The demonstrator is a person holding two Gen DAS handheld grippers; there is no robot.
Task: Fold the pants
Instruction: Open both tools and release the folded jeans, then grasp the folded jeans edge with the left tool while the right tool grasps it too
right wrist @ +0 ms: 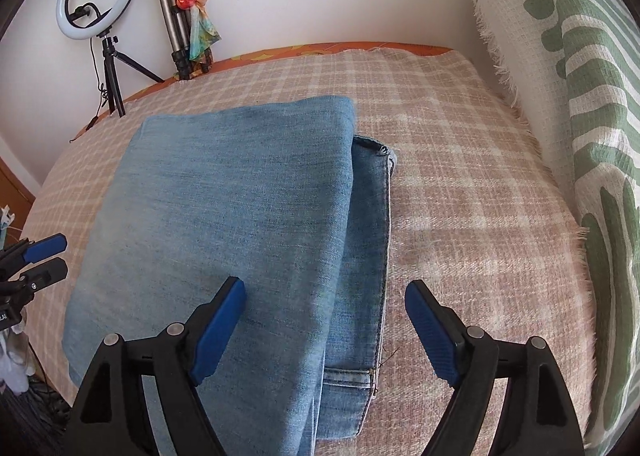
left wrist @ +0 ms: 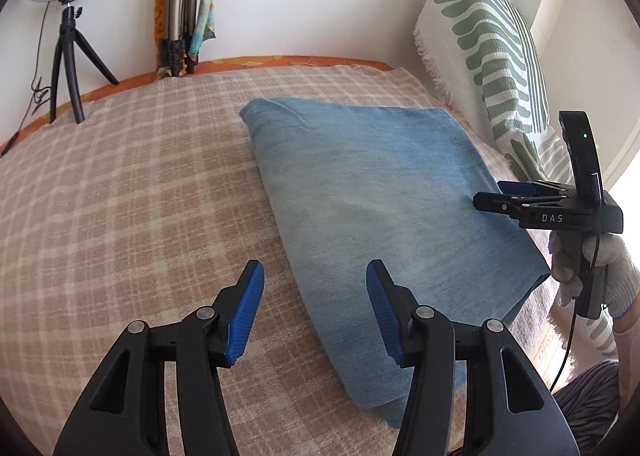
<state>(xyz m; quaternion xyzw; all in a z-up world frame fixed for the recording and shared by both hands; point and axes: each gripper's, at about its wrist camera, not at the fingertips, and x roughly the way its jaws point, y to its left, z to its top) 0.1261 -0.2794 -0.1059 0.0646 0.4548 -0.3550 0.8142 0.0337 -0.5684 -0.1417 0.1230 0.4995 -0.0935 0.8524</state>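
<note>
Blue denim pants lie folded into a thick rectangle on the checked bed cover. My left gripper is open and empty, hovering over the folded bundle's left near edge. In the right wrist view the pants show a folded top layer with the waistband and seam sticking out on the right side. My right gripper is open and empty just above the pants' near right edge. The right gripper also shows in the left wrist view, at the pants' right edge, held by a gloved hand.
A ring light on a small tripod and a folded tripod with a scarf stand at the back left by the wall. A green-patterned cushion leans along the right side. The left gripper shows in the right wrist view at the left edge.
</note>
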